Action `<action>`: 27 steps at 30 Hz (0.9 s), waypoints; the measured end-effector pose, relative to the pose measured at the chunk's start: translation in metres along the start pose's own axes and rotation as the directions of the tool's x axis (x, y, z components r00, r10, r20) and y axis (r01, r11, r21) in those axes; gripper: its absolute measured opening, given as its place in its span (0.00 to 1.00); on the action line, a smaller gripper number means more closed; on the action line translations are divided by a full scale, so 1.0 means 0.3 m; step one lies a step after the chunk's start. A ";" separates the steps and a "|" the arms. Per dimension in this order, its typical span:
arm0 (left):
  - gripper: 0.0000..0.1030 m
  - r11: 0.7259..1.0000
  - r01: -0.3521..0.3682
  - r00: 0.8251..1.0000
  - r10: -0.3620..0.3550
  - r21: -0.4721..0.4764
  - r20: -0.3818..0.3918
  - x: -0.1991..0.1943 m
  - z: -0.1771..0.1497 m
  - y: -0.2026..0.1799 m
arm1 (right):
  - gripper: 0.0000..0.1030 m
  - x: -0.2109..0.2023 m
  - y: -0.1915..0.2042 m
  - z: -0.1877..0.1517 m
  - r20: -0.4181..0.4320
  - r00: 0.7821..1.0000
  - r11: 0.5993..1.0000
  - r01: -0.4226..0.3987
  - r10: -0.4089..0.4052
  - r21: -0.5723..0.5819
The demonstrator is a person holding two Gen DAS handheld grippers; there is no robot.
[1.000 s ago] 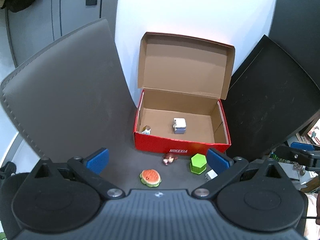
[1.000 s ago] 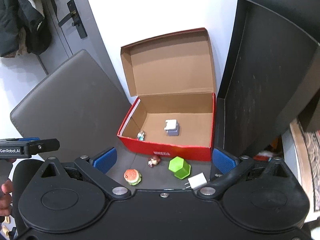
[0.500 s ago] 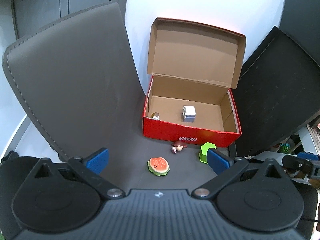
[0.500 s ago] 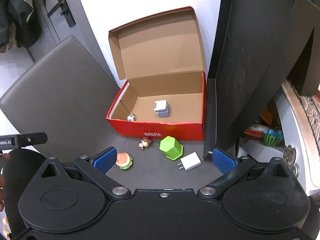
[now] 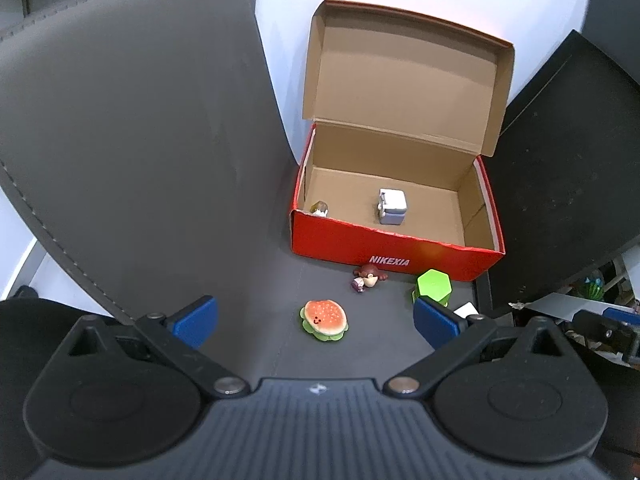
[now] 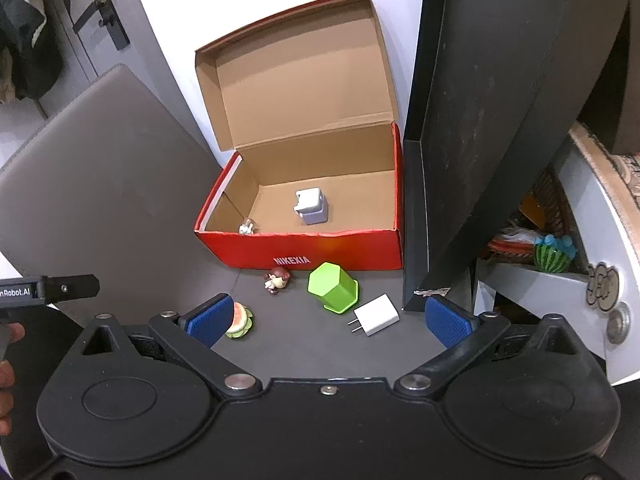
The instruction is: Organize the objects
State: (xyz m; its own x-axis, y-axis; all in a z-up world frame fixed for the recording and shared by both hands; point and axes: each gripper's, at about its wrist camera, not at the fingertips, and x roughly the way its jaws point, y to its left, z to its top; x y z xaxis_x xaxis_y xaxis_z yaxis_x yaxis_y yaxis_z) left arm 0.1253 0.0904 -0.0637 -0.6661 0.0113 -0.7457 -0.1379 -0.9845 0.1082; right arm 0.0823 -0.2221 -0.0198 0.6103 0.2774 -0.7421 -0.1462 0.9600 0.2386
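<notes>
The red cardboard shoebox with its brown lid flipped up (image 6: 304, 200) is sitting open against the white wall, and it is serving as the landmark for everything here. Judging by what lies where, the sorting is partly done: a white and pale-blue cube charger (image 6: 311, 206) is resting near the middle of the box floor, and a tiny pale figurine (image 6: 247, 227) is standing in the box's front-left corner. Four things are waiting outside, all in front of the box's front wall on the dark grey mat (image 6: 288, 344): a lime-green hexagonal cup lying tipped on its side (image 6: 333, 287), a white flat wall plug with two prongs (image 6: 377, 315), a burger-shaped toy with a smiling bun (image 5: 325, 320), and a small brown-haired doll figure (image 6: 277, 280) just beside the box's lettering. The left gripper (image 5: 314, 322) and the right gripper (image 6: 328, 320) are both hovering with jaws spread wide, carrying nothing. The tiny figurine is showing only its top over the box wall, and the right gripper's blue pad is covering part of the burger toy.
</notes>
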 end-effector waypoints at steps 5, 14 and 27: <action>1.00 1.000 -0.011 1.000 0.011 -0.017 -0.023 0.046 -0.003 0.002 | 1.00 0.038 -0.002 -0.002 -0.017 1.000 1.000 -0.005 0.005 -0.031; 1.00 0.998 -0.046 0.997 0.043 -0.045 -0.067 0.134 0.003 0.006 | 1.00 0.111 -0.008 -0.011 -0.049 0.999 0.998 -0.004 0.001 -0.068; 0.99 0.993 -0.079 0.988 0.065 -0.091 -0.140 0.277 0.007 -0.005 | 0.89 0.230 -0.039 -0.024 -0.115 0.993 0.994 -0.035 0.023 -0.107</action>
State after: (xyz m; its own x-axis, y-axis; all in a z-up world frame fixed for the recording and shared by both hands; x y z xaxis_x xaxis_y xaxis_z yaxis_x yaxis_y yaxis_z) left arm 0.0684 0.0933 -0.1245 -0.5644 -0.0777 -0.8218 -0.0175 -0.9942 0.1061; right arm 0.1205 -0.2140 -0.0784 0.5128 0.3018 -0.8037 -0.2499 0.9481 0.1966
